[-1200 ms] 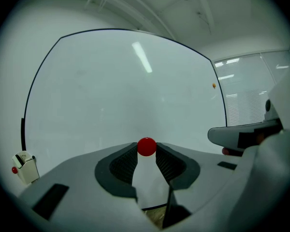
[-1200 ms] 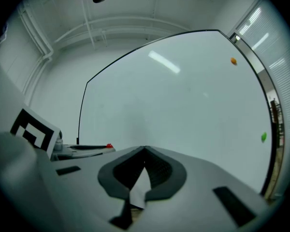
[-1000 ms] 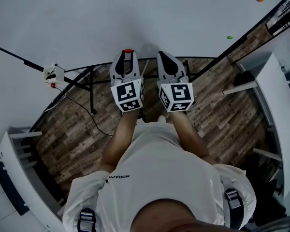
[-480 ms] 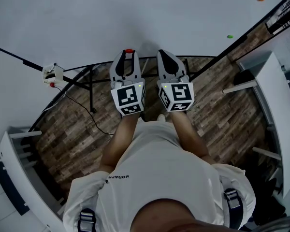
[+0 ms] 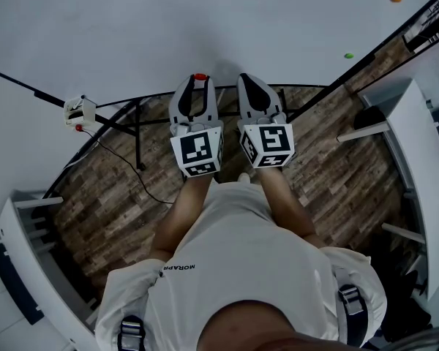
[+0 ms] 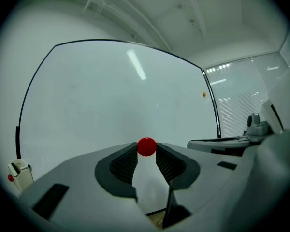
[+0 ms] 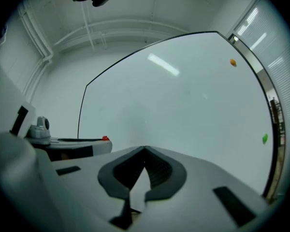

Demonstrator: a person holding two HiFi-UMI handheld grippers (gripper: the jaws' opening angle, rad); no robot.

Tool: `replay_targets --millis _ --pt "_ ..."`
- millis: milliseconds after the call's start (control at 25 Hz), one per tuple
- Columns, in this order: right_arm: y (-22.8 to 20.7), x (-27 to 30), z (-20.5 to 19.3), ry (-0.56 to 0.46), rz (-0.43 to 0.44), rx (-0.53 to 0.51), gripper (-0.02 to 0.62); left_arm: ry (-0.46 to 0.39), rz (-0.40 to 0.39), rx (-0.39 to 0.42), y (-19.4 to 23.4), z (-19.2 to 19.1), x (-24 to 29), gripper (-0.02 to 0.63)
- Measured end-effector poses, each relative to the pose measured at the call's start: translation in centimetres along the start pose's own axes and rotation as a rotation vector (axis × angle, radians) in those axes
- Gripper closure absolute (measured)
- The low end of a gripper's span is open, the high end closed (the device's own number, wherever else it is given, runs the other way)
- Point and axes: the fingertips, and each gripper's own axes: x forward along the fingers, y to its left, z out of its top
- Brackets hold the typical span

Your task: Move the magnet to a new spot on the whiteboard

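L gripper [image 5: 198, 80] fingers clamped on red magnet [image 6: 146, 147] at their tips, whiteboard [image 6: 101, 95] close ahead; R gripper [image 7: 145, 151] fingers together w/ nothing btwn, orange magnet [image 7: 233, 62] & green magnet [image 7: 265, 138] well off to their right.

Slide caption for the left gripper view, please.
Left gripper pinches a red magnet between its jaw tips, facing the whiteboard.
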Motion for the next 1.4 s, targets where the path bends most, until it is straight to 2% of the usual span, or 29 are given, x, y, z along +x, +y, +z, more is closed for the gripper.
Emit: replay_targets --millis 400,1400 --pt "-0.07 0.51 0.17 -0.005 0.006 0.003 0.583 -0.005 -0.012 0.024 -0.45 0.09 0.35 0.486" --pt "-0.02 0.82 0.16 -0.006 0.012 0.005 0.581 -0.002 -0.018 0.023 -0.32 -0.04 0.86 0.486"
